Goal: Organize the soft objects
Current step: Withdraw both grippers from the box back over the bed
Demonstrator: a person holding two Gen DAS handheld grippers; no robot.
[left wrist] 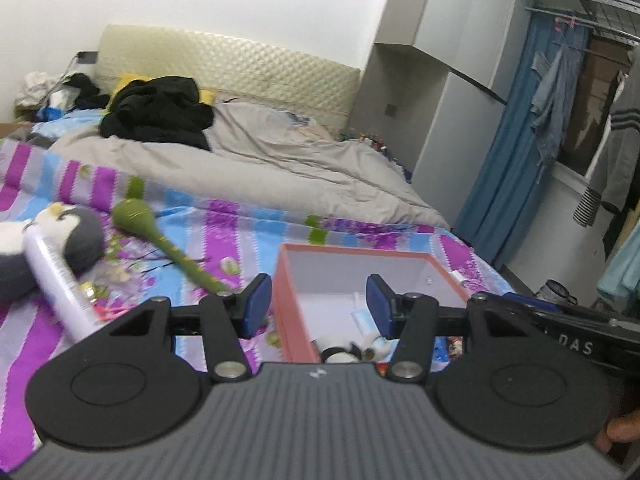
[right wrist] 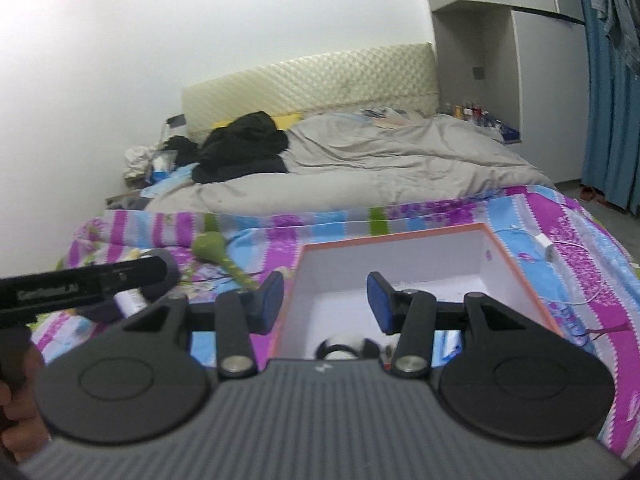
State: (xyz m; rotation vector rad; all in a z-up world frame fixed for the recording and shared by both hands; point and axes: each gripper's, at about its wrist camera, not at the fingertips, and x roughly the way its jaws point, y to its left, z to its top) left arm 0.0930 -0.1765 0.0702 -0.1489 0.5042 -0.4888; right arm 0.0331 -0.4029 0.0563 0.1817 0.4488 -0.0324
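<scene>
An orange-rimmed white box sits on the striped bedsheet, also in the right wrist view. It holds a small black-and-white plush and a few small items. A grey penguin plush and a green soft mallet-shaped toy lie left of the box; the green toy shows in the right wrist view. A white tube rests against the penguin. My left gripper is open and empty above the box's near left corner. My right gripper is open and empty above the box.
A grey duvet and a black garment cover the bed's far half. A white cable and charger lie right of the box. A wardrobe, a blue curtain and hanging clothes stand to the right.
</scene>
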